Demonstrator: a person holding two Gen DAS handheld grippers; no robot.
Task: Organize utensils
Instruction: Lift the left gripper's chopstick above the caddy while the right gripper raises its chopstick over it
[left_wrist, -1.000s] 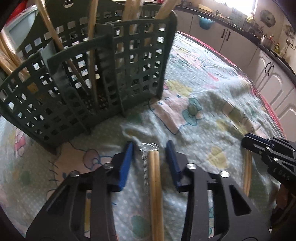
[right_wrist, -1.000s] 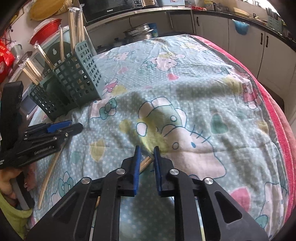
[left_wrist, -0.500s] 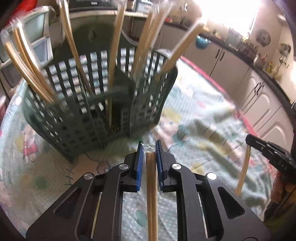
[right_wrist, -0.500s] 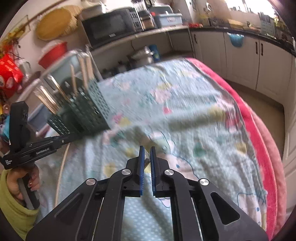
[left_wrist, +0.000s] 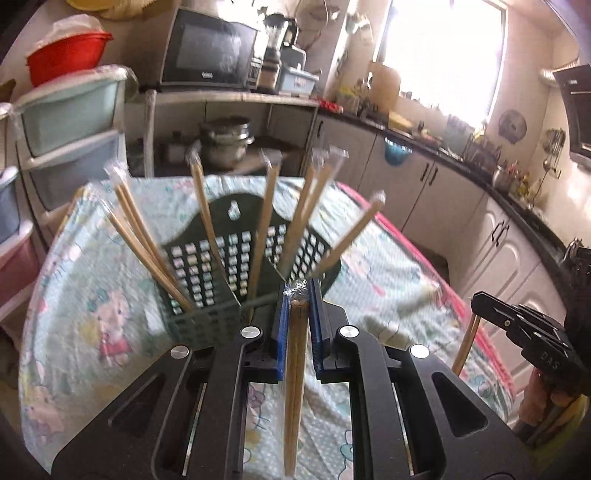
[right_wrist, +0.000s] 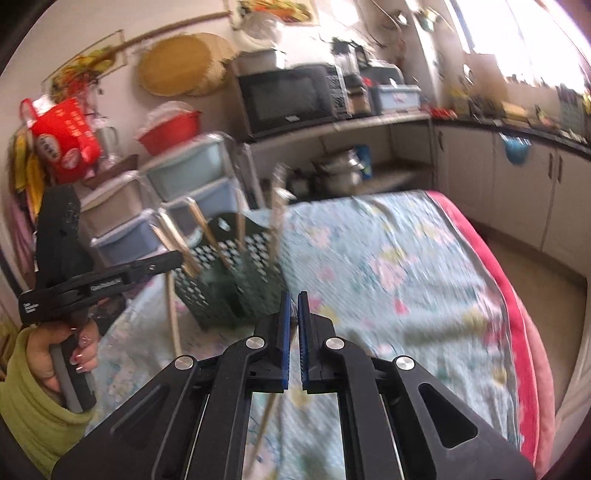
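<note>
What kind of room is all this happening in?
A home kitchen, most likely: a microwave and blender sit on a shelf, cooking pots below, and white cabinets run under a dark countertop.

Left gripper (left_wrist: 298, 295) clamped shut, pointing toward twelve o'clock, tilted downward. Right gripper (right_wrist: 293, 301) likewise closed. A green-sleeved hand (right_wrist: 55, 354) grips the left handle.

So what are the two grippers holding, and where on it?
Each holds a plastic-wrapped pair of wooden chopsticks near its top end: the left gripper its pair, the right gripper its pair.
</note>
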